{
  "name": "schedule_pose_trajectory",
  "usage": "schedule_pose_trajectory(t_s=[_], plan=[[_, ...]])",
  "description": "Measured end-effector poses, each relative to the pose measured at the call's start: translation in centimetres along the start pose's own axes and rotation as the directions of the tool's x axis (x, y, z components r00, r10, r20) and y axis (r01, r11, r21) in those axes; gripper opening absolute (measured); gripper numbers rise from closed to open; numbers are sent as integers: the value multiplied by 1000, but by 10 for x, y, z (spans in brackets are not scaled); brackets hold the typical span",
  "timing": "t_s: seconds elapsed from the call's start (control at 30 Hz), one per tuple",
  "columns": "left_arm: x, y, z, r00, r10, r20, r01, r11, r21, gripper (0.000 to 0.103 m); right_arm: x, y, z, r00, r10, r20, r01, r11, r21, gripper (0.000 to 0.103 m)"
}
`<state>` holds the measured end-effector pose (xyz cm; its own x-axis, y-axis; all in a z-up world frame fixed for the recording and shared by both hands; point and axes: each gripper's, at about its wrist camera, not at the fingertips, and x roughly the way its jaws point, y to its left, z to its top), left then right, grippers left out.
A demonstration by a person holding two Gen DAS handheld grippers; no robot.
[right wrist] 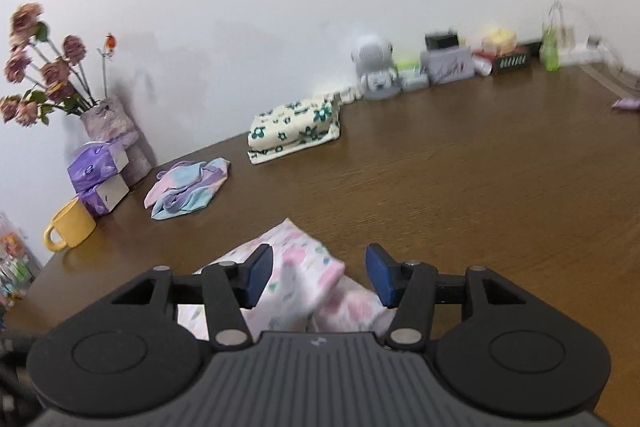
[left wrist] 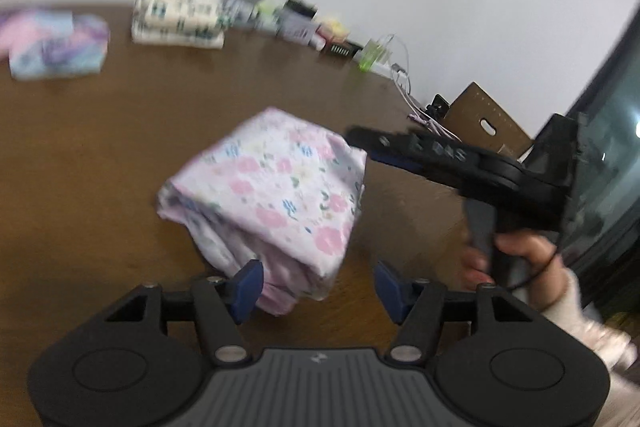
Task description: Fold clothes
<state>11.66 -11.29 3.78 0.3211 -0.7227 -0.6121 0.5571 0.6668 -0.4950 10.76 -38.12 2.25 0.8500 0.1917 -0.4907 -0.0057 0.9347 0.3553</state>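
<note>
White wall backs a brown wooden table (right wrist: 460, 167), whose far edge is lined with small clutter: a grey toy robot (right wrist: 374, 67), boxes, and a green bottle (right wrist: 551, 47). At the left end a vase of dried roses (right wrist: 108, 123), purple tissue packs (right wrist: 98, 175) and a yellow mug (right wrist: 72, 225) stand close together. A cream garment with green flowers (right wrist: 294, 129) lies folded near the wall, and a pastel tie-dye garment (right wrist: 188, 193) lies crumpled beside the tissue packs. Wide bare wood stays open across the middle and right.

Near the front edge lies the pink floral garment (left wrist: 272, 195), loosely folded into a lumpy bundle. The left gripper (left wrist: 318, 285) has its jaws apart, cloth between them but not pinched. The right gripper (right wrist: 318, 275), held by a hand (left wrist: 516, 255), is likewise spread over the cloth, gripping nothing.
</note>
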Motion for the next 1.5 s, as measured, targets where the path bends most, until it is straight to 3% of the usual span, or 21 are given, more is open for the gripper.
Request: schedule_pose_trajectory(t_s=[0.07,0.1,0.13,0.17,0.2,0.27,0.33,0.53,0.63,0.7,0.83,0.9,1.0,1.03,1.13,1.2,1.27,1.37,1.5], plan=[[7,3,1,1000,-4,-10,4,999,-39,54,16,-8,5,999,24,-31,-23,999,36,49],[9,5,2,1000,0,-8,0,999,-51,51,21,-11,5,999,32,-40,-30,998,50,42],[12,6,2,1000,4,-7,-5,998,-63,41,27,-13,6,998,41,-50,-38,997,64,36],[13,7,2,1000,10,-5,-10,998,-57,31,31,-15,6,997,50,-58,-45,996,71,24],[14,7,2,1000,16,-2,-16,999,-52,25,33,-17,5,996,56,-64,-51,996,79,19],[15,10,3,999,34,-4,-34,999,-27,14,31,-17,0,995,63,-74,-58,996,73,15],[14,13,3,998,61,-8,-61,998,7,12,26,-16,-6,994,68,-86,-62,996,64,15],[-4,42,13,981,189,39,-189,982,10,13,3,-11,-26,984,121,-128,-114,992,61,14],[-20,63,20,956,279,92,-274,960,-61,25,-8,1,-40,969,191,-159,-180,980,82,14],[-34,75,22,929,337,151,-323,940,-108,29,-10,17,-52,954,242,-178,-228,969,95,14],[-57,85,17,886,402,230,-373,914,-159,39,-8,53,-70,917,341,-207,-325,939,111,14],[-68,84,13,874,416,249,-388,908,-154,41,-5,71,-76,906,364,-219,-354,932,85,14],[-80,72,-1,870,416,266,-410,909,-79,47,-8,85,-79,895,380,-233,-379,924,51,16],[-81,66,-6,873,405,272,-409,912,-44,51,-13,84,-78,901,371,-227,-373,927,34,16],[-77,41,-24,893,358,272,-393,916,86,61,-37,78,-75,947,278,-165,-290,956,-53,24],[-66,19,-35,912,324,254,-375,907,191,61,-52,71,-74,972,204,-116,-216,971,-98,38],[-53,2,-43,920,313,236,-369,893,256,61,-57,67,-75,991,111,-78,-122,980,-155,44],[-33,-14,-48,920,327,216,-381,874,300,61,-60,62,-78,1000,-12,-24,6,974,-226,46],[-17,-12,-45,915,353,195,-394,887,242,60,-40,61,-80,998,-23,-61,7,968,-249,46]])
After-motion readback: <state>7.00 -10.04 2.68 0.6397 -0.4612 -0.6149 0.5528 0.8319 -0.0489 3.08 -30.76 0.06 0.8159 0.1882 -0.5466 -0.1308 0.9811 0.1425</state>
